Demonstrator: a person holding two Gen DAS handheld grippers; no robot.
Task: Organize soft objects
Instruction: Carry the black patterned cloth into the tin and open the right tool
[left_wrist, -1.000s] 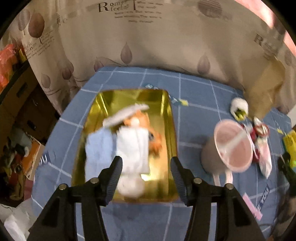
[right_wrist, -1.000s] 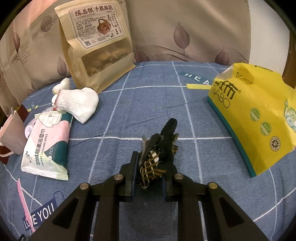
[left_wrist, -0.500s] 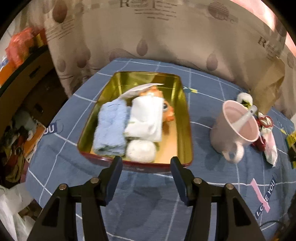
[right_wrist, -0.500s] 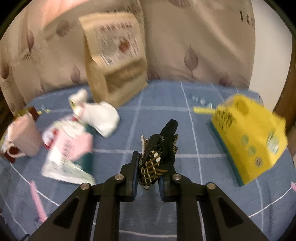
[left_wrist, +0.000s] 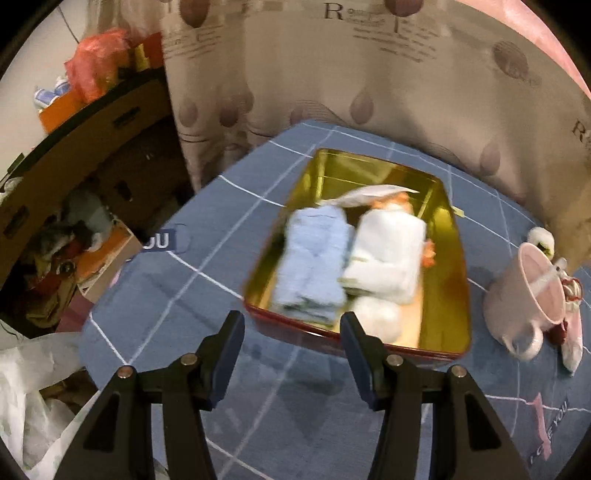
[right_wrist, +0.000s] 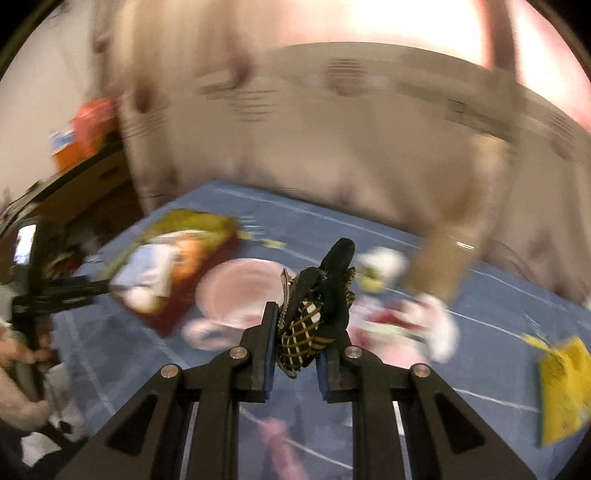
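My left gripper is open and empty, just in front of the near rim of a gold tin tray. The tray holds a folded blue cloth, a white cloth, a white ball-like soft item and an orange soft toy partly hidden under them. My right gripper is shut on a black, checked hair bow with a clip, held above the table. The right wrist view is blurred; the tray shows at its left.
A pink mug with a spoon stands right of the tray on the blue checked tablecloth. Small white and red items lie behind the mug. A yellow bag and a brown bag lie at the right. Cardboard boxes and clutter are off the table's left.
My left gripper has pulled back from over the tray to in front of it. My right gripper has swung left with the bow, away from the yellow bag, facing the mug and tray.
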